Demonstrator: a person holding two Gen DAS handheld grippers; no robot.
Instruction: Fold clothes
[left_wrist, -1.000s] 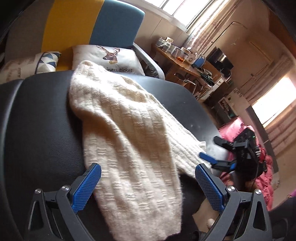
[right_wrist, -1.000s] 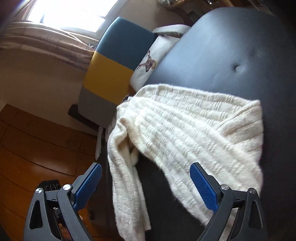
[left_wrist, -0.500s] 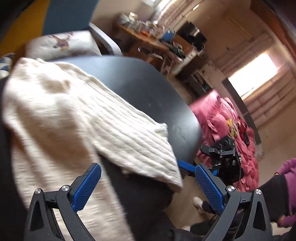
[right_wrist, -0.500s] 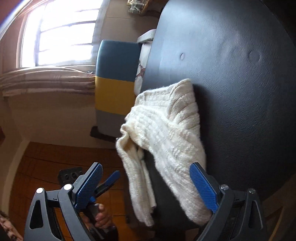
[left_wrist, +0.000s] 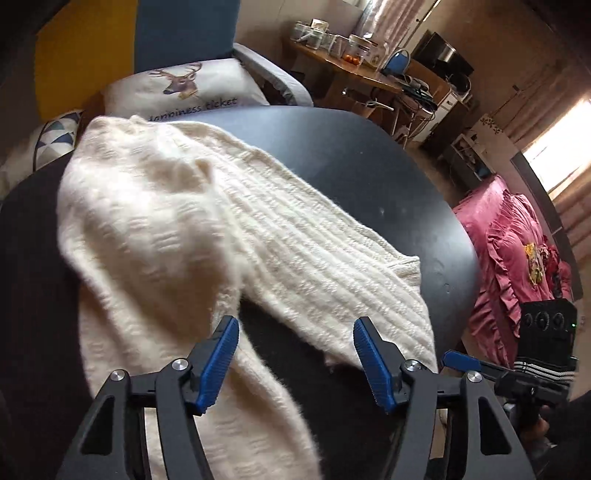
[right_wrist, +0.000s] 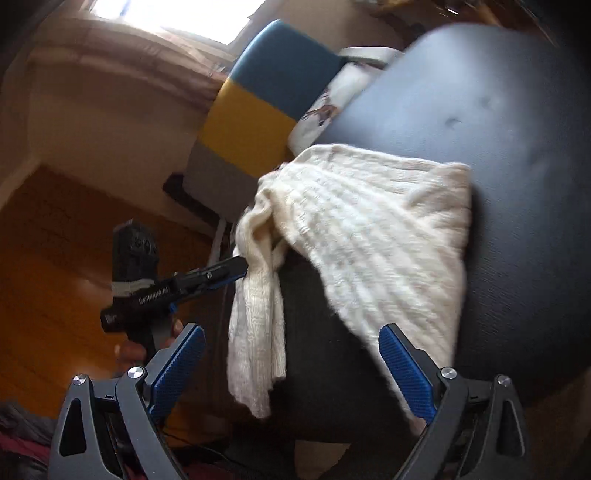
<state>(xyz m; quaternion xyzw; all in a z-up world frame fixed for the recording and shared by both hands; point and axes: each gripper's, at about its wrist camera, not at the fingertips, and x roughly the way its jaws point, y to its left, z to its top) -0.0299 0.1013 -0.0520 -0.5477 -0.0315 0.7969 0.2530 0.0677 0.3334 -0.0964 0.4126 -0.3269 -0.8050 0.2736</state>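
Observation:
A cream knitted sweater (left_wrist: 192, 221) lies spread on a round black padded table (left_wrist: 332, 158). One sleeve (right_wrist: 258, 332) hangs over the table's near edge. My left gripper (left_wrist: 295, 360) is open and low over the table, with the sleeve's edge under its left finger and the hem (left_wrist: 388, 317) by its right finger. In the right wrist view the left gripper (right_wrist: 236, 267) has its tips against the hanging sleeve. My right gripper (right_wrist: 293, 369) is open and empty, just off the table's edge, with the sweater's hem (right_wrist: 406, 295) close to its right finger.
An armchair in blue, yellow and grey (left_wrist: 177, 33) with a deer cushion (left_wrist: 184, 88) stands behind the table. At the back right is a cluttered wooden desk (left_wrist: 351, 70). Pink bedding (left_wrist: 509, 258) lies right of the table. The floor (right_wrist: 55, 295) is wooden.
The left gripper has swung back over the sweater and its fingers have narrowed. The right gripper has drawn closer to the table edge. The sweater has shifted a little.

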